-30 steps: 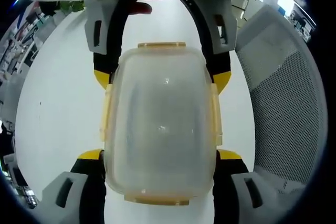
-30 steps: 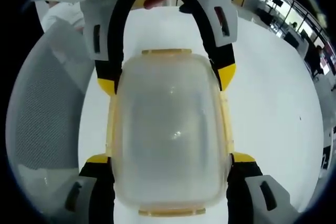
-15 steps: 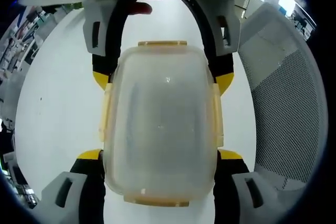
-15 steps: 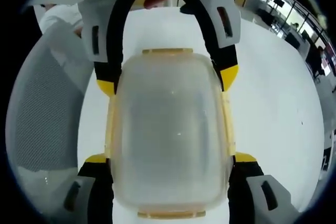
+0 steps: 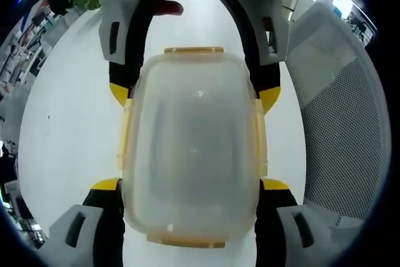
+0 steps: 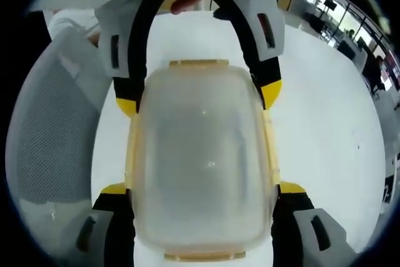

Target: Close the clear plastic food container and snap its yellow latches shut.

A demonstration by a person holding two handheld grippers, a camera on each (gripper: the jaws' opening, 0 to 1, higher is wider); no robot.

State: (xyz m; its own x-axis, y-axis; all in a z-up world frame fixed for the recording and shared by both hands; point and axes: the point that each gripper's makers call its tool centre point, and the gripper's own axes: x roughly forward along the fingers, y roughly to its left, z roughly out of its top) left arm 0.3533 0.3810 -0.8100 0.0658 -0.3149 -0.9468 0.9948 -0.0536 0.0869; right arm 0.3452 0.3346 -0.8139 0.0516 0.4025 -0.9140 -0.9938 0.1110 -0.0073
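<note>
Box: the clear box (image 5: 190,148) is seen from both ends, lid on, over the white bench (image 5: 69,136).
Left tool: the left tool (image 5: 190,186) is spread wide and pressed on the two long sides of the box.
Right tool: the right tool (image 6: 203,189) is spread wide too and is pressed on the long sides from the other end.
Latches: yellow latches (image 5: 259,139) are seen lying flat along all four sides; whether each one is clicked cannot be told.
Chair: a grey mesh chair (image 5: 340,117) is seen beside the bench.
Done: the lid looks to be closed.
Left: maybe one last squeeze on the latches, then the box can be let go.
</note>
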